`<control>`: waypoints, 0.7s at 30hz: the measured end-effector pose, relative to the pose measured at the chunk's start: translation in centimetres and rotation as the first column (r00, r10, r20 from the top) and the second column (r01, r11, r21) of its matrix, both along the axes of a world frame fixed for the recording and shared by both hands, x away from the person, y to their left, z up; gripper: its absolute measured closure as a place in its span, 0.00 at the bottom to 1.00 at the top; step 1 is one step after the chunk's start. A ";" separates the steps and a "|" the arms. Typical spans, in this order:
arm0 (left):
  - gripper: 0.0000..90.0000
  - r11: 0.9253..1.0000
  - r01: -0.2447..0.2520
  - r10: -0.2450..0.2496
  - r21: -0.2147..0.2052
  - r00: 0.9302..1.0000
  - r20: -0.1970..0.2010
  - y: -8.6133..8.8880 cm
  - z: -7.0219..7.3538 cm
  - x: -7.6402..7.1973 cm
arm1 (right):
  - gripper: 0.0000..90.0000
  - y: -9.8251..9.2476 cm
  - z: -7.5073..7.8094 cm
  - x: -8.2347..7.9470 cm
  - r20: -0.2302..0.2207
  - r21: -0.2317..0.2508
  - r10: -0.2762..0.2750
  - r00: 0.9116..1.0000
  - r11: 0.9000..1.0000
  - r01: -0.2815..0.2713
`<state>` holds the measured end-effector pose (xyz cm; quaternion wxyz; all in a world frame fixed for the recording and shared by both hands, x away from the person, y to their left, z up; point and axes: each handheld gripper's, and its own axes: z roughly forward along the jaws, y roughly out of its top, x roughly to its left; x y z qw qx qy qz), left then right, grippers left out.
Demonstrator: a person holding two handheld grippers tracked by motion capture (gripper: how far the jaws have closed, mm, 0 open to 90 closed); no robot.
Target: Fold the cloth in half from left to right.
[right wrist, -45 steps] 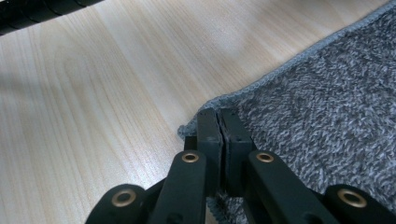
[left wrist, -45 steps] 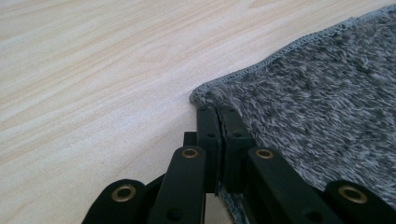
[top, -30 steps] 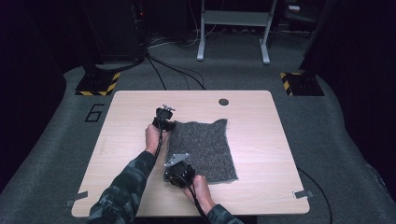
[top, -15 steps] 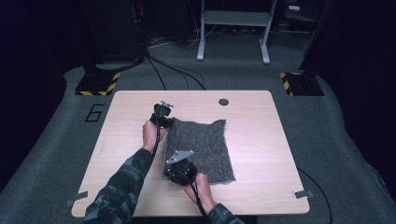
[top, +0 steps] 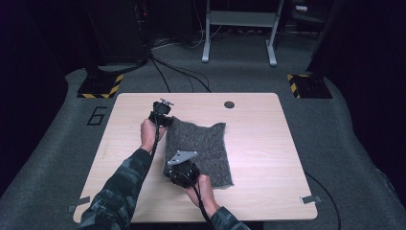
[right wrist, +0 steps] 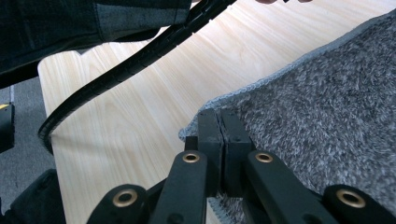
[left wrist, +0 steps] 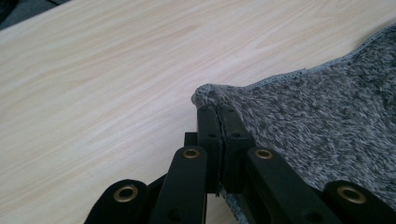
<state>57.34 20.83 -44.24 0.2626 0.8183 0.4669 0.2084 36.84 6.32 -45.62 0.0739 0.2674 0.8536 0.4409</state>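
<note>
Both claws lifted, cloth (top: 201, 152) corners hidden between jaws

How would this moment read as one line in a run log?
left gripper: shut on grey cloth far corner | right gripper: shut on near corner | table: cloth partly resting

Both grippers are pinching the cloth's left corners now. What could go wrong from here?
1. The left gripper bites the grey cloth right at its corner, so the corner may slip out.
2. The left gripper's cable runs beside the right gripper and could snag.
</note>
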 end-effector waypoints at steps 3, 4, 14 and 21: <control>0.99 1.000 0.000 0.000 0.009 1.000 0.005 0.1 0.8 0.1 | 0.99 -0.1 0.5 -0.1 0.009 0.014 -0.002 1.000 1.000 0.002; 0.99 1.000 -0.003 0.003 0.012 1.000 0.002 0.1 1.1 0.1 | 0.99 -0.2 0.6 -0.1 0.013 0.016 -0.009 1.000 1.000 0.008; 0.99 0.997 0.013 -0.015 0.075 1.000 0.022 -0.9 3.5 0.3 | 0.99 -1.4 2.0 -0.3 0.037 0.070 -0.040 0.998 0.997 0.038; 0.99 0.993 -0.001 -0.004 0.115 0.999 0.039 -0.6 5.6 0.3 | 0.99 -1.2 3.4 -0.6 0.070 0.111 -0.044 0.997 0.993 0.036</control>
